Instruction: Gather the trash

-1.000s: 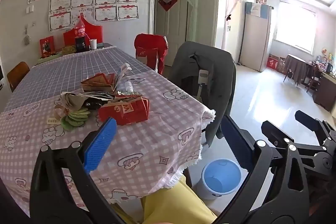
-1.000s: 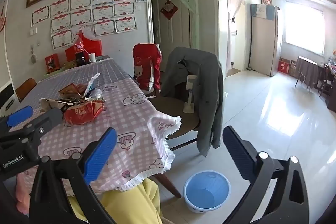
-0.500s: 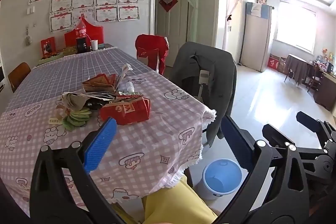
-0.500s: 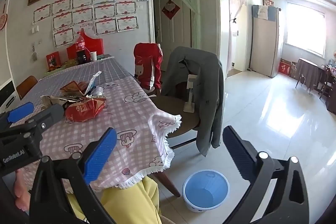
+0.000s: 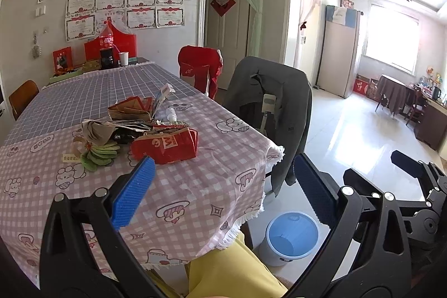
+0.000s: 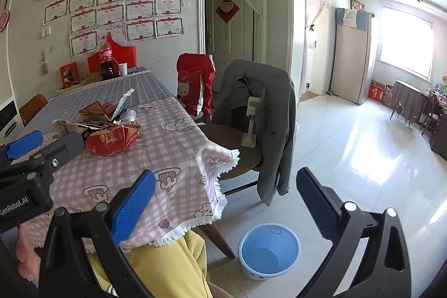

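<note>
A pile of trash lies on the pink checked tablecloth [image 5: 195,186]: a crumpled red bag [image 5: 164,143], brown paper cartons [image 5: 130,111], grey crumpled paper [image 5: 96,130] and green peels [image 5: 102,154]. The red bag also shows in the right wrist view [image 6: 111,140]. A blue bin [image 5: 290,238] stands empty on the floor by the table corner; it also shows in the right wrist view [image 6: 269,250]. My left gripper [image 5: 223,192] is open and empty, short of the pile. My right gripper [image 6: 226,203] is open and empty, over the table corner and bin.
A chair draped with a grey jacket [image 5: 268,102] stands at the table's right side, a red-covered chair [image 5: 199,71] behind it. A cola bottle [image 5: 106,46] and cup stand at the far end. Yellow-trousered legs [image 6: 173,264] are below. Tiled floor [image 6: 363,158] lies to the right.
Both views have shifted slightly; the grippers have drifted a little, still open and empty. The trash and the bin have not moved.
</note>
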The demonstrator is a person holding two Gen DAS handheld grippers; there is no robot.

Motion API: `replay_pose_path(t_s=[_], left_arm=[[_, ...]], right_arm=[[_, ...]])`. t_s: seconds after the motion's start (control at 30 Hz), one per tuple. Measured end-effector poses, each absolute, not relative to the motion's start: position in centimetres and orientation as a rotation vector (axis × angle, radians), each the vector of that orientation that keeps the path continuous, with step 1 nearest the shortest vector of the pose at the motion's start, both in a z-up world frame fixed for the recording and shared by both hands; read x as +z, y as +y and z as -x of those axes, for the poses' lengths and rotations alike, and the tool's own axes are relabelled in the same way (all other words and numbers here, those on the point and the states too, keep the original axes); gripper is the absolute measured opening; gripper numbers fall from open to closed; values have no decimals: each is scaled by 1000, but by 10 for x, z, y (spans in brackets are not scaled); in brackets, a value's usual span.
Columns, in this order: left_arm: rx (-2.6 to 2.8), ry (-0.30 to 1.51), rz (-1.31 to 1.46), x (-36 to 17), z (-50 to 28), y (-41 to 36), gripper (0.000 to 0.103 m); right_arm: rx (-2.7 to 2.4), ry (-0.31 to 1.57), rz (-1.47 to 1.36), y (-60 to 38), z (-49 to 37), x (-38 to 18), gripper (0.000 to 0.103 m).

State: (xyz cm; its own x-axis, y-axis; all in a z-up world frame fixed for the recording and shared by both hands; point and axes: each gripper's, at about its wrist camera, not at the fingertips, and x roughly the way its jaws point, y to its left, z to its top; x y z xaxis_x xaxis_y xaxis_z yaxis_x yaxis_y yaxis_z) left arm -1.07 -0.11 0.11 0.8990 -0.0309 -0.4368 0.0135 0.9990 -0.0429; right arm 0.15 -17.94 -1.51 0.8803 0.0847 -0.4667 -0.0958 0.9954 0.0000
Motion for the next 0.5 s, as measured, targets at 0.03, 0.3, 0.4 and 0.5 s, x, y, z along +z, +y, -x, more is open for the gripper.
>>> replay_pose_path(t_s=[0.03, 0.3, 0.4, 0.5], left_arm=[[-24, 453, 37, 1, 11, -2, 97], [-9, 452, 25, 2, 7, -3, 97], [-12, 452, 23, 3, 8, -4, 97], [-17, 452, 24, 3, 8, -5, 97]], right_arm=[[93, 482, 22, -179, -1, -15, 99], [97, 483, 8, -181, -1, -17, 99], [102, 486, 1, -183, -1, -17, 99], [101, 487, -2, -184, -1, -18, 99]])
